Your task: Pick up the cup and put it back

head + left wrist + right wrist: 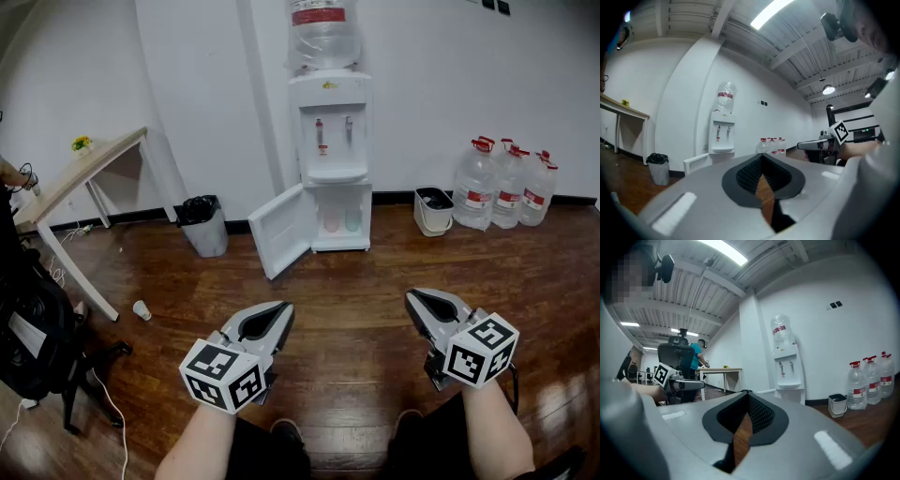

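2 grippers hover over floor (356, 309), well apart from water dispenser (330, 141): approach step, no cup picked yet. State: left gripper (284, 309) jaws slightly apart, empty; right gripper (412, 300) jaws together, empty. Candidates: 2 cups (330, 223) inside dispenser's lower cabinet, beside open door (278, 230); 1 paper cup (142, 309) lying on floor near table leg (80, 277). Unclear which is meant. Next move likely needs closing distance, spreading jaws, squaring on cup wall. Cabinet cups tiny, faint; gripper views don't resolve them.

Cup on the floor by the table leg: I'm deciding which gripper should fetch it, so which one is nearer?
Left. The left gripper hangs to the right of the cup; the right gripper is farther right still, beyond the left one.
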`<state>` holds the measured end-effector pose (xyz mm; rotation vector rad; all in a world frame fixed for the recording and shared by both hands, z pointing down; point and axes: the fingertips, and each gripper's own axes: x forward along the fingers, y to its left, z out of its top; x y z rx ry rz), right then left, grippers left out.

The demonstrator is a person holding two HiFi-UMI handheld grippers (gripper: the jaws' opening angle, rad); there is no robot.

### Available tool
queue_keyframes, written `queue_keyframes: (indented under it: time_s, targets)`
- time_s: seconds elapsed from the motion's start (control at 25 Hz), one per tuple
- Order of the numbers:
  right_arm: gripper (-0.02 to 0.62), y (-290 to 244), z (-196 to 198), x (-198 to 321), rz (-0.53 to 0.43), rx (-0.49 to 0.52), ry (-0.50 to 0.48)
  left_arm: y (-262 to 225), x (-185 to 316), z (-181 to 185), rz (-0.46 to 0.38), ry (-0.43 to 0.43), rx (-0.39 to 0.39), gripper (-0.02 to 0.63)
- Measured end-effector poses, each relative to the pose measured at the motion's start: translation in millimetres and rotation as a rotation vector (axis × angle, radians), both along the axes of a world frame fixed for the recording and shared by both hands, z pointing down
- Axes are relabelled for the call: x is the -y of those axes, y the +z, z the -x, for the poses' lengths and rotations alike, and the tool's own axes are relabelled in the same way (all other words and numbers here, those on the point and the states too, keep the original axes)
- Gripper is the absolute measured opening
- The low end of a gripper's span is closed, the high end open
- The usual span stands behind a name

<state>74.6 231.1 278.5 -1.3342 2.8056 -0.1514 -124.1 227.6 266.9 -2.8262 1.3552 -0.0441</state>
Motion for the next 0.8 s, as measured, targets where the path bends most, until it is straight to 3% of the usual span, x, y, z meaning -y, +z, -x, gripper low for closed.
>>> queue_keyframes:
  time_s: [0.4, 0.64, 0.8]
  targets:
    - [0.002, -4, 5, -15, 0.055, -0.027, 0.061, -2, -6, -12, -0.004, 0.024, 0.004, 0.118]
    - [0.002, -37, 28, -38, 0.026, -0.057, 0.072, -8, -20, -20, -0.012, 0.111, 0.007, 0.118]
    - [0.002, -31, 26, -47, 0.035, -0.060, 0.058, -10, -31, -38, -0.026, 0.163, 0.017, 0.118]
